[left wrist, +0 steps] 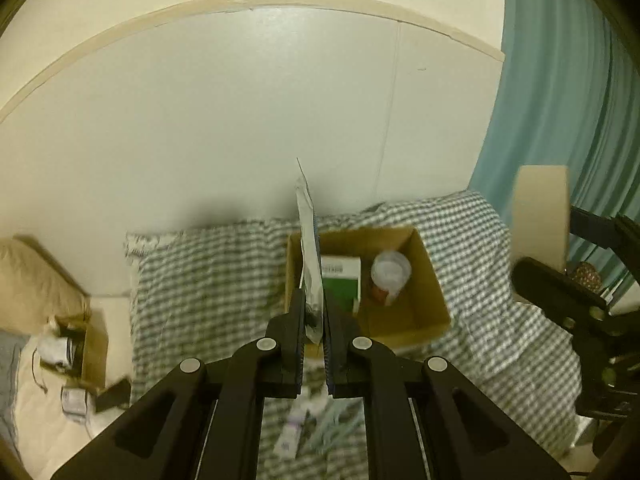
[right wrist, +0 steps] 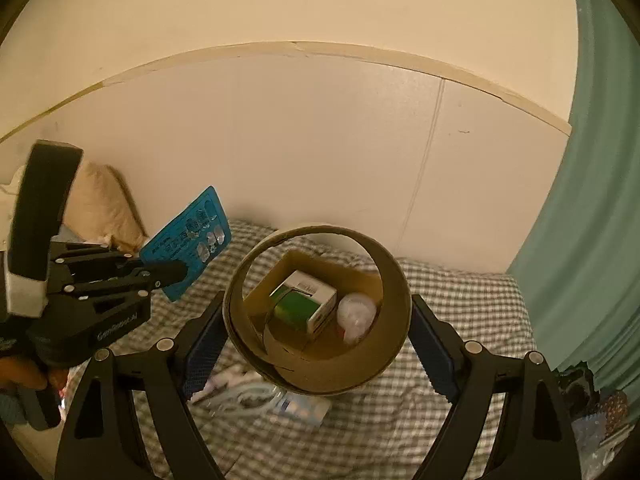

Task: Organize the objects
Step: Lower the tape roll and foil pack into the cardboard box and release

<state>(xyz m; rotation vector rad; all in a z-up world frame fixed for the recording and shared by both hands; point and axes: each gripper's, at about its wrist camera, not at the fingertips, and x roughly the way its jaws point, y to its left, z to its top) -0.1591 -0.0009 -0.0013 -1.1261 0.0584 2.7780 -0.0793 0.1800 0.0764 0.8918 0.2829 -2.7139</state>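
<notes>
My left gripper (left wrist: 313,320) is shut on a flat blue blister card (left wrist: 310,256), held edge-on above the checked cloth; the card's blue face shows in the right wrist view (right wrist: 188,242). My right gripper (right wrist: 316,336) is shut on a wide roll of tan tape (right wrist: 320,316), which also shows at the right of the left wrist view (left wrist: 540,216). Beyond both stands an open cardboard box (left wrist: 424,280) holding a green and white carton (left wrist: 340,280) and a clear lidded cup (left wrist: 390,272). The carton (right wrist: 304,304) and cup (right wrist: 356,316) show through the roll.
A checked cloth (left wrist: 208,280) covers the surface under the box. Small packets (right wrist: 296,408) lie on it near me. A smaller box with clutter (left wrist: 76,344) and a tan pillow (left wrist: 32,280) sit at the left. A teal curtain (left wrist: 560,100) hangs right; a white wall panel stands behind.
</notes>
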